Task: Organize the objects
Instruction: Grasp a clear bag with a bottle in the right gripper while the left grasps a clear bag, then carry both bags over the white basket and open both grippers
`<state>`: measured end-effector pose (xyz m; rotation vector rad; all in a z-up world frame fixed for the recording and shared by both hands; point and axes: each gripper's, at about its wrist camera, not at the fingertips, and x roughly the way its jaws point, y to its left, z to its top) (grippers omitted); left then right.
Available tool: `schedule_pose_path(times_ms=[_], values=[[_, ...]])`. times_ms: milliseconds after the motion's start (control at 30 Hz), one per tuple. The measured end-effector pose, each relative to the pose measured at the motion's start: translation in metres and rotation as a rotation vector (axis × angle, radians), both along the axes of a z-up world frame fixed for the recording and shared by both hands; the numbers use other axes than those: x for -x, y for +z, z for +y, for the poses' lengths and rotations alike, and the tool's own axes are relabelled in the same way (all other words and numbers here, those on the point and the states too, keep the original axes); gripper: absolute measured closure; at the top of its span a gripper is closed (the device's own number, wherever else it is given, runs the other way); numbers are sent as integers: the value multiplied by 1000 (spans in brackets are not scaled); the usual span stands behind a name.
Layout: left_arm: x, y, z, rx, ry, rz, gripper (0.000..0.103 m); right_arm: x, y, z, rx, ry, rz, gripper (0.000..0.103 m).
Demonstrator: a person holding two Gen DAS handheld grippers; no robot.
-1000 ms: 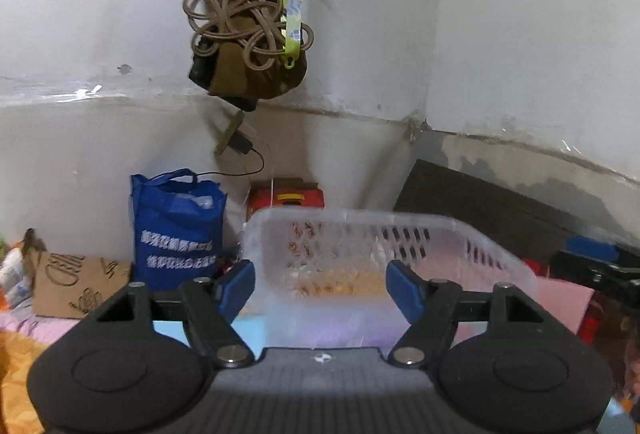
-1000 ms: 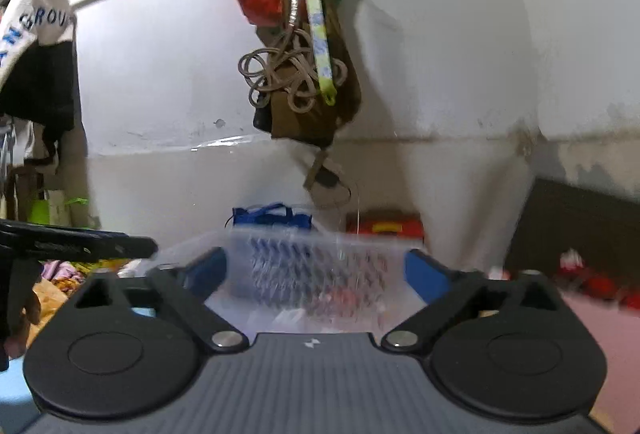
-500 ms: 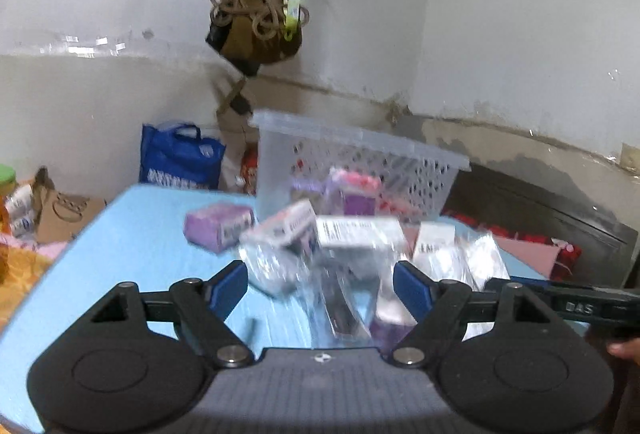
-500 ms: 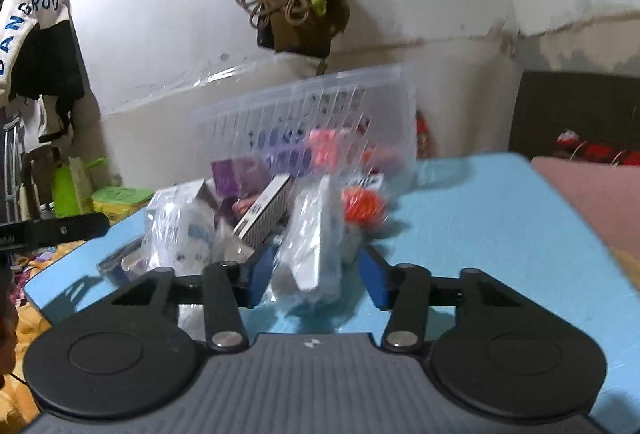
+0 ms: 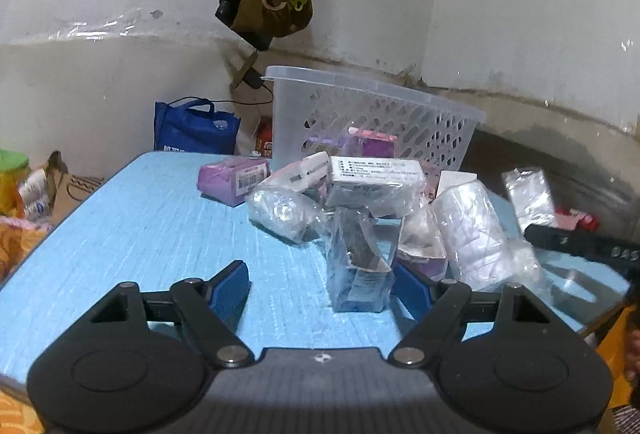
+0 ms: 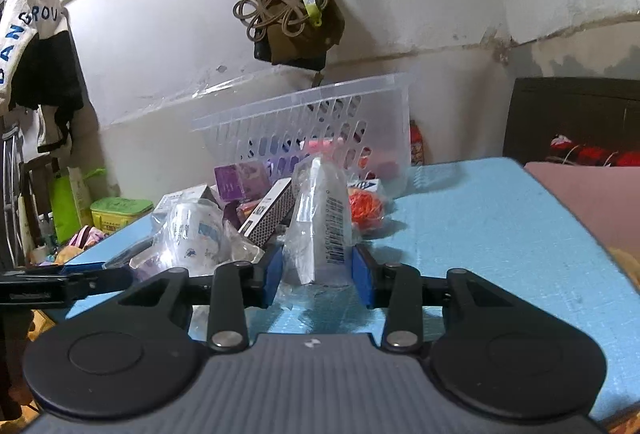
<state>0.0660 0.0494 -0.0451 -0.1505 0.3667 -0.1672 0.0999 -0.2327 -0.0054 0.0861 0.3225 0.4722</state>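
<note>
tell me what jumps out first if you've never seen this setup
A jumble of plastic-wrapped packets and small boxes crowds the far half of the blue table, in front of a clear slotted basket that already holds a few items. The right gripper has just been closing its jaws on a bagged white packet, while the left gripper stands open beside a clear-wrapped dark box.

Table [image 5: 132, 218]: carries the pile of wrapped packets, basket behind them.
Basket [image 5: 372, 113]: at the far edge, boxes inside.
Barcoded box [image 5: 234, 179]: left of the pile.
Upright packet [image 6: 320, 226]: front of the pile, between the right jaws.
Tote bag [image 5: 194, 127]: beyond the table, left of the basket.
</note>
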Motion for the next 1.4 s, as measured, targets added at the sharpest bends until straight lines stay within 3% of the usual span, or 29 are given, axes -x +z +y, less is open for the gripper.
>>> schedule_pose_path(times_ms=[133,200,267,333,600,733,1133,1300,1400], values=[[-7,3,-11,-16,-19,-1,27,-4,0,-1,-2,-16,3,61],[-9,4,-13,-18,-29,7,43,-6,0,-3,-8,-22,7,61],[-13,3,-14,-16,-40,21,65,-6,-1,-3,-6,-25,5,62],[-10,3,-13,-15,-44,9,68,-6,-2,-3,-6,-27,5,62],[14,12,7,-24,31,-63,69,-7,0,-7,14,-35,6,62],[15,14,21,17,62,-69,69,-6,3,-6,15,-39,-4,62],[14,30,26,13,57,-128,69,-4,16,-3,24,-25,-47,62],[-6,72,27,12,19,-199,69,-19,58,6,38,-2,-130,62],[-38,103,22,20,-24,-217,69,-42,91,20,70,14,-177,62]])
